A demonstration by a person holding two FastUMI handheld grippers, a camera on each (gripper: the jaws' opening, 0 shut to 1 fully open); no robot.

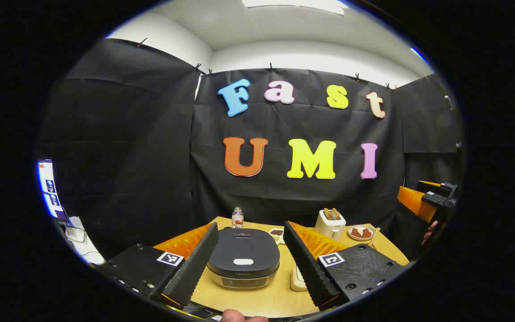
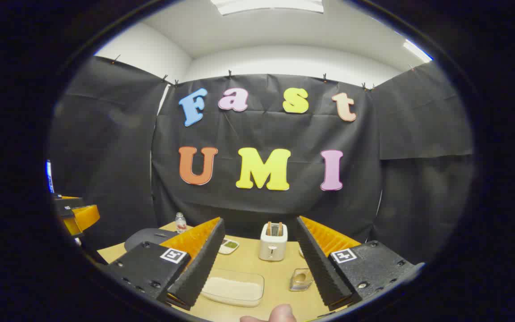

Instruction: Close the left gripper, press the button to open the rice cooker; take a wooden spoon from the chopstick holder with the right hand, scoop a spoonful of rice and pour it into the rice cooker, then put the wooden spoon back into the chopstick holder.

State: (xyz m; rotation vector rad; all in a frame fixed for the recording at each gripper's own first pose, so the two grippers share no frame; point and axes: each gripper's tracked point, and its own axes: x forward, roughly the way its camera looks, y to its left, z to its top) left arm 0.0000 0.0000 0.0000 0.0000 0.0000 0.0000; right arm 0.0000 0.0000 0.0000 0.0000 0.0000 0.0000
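Observation:
The dark rice cooker (image 1: 243,264) sits on the wooden table with its lid down and a white button (image 1: 243,261) on top. My left gripper (image 1: 251,226) is open, its fingers framing the cooker from above and in front. My right gripper (image 2: 259,221) is open and holds nothing. Below it lies a clear tray of white rice (image 2: 233,288). To the tray's right stands a small clear holder (image 2: 301,279) with something wooden in it, partly hidden by my right finger. The cooker (image 2: 148,235) also shows at the left, behind my left finger.
A white toaster (image 2: 273,241) stands mid-table, with a small bottle (image 1: 237,218), a plate of red food (image 1: 360,232) and small dishes (image 2: 230,244) near the back edge. The other gripper (image 1: 427,201) shows at the right edge. Black cloth walls surround the table.

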